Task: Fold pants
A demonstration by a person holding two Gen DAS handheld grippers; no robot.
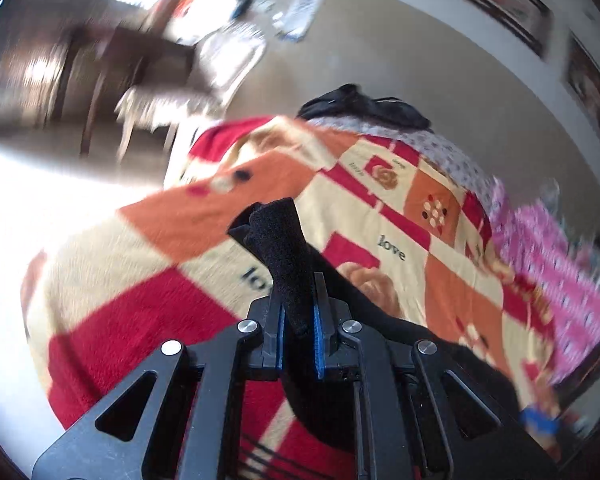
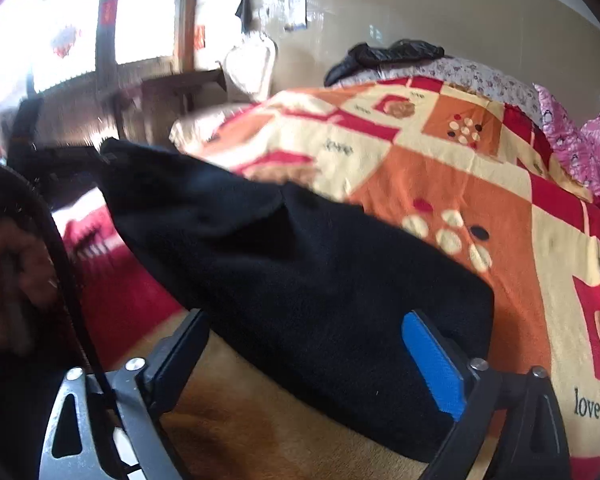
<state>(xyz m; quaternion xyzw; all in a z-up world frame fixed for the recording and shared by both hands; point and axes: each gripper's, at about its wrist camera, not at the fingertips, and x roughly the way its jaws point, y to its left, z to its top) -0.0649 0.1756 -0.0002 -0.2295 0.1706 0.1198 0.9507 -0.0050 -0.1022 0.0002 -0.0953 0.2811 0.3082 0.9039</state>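
Left gripper [image 1: 299,312] clamped on pants [image 1: 278,240] edge, lifting it for folding; right gripper [image 2: 312,344] wide open around pants, holding nothing, ready to pinch.

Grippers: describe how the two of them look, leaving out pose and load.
Both are black, with angular linkage arms that have triangular cutouts and silver round bolts. The left gripper and right gripper carry bright blue ribbed pads on their fingers. A black cable curves past the right one.

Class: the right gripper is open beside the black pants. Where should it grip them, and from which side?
Probably the near edge of the black pants, approached from in front, level with the blanket: the cloth already lies between the right gripper fingers, its thick edge facing them.
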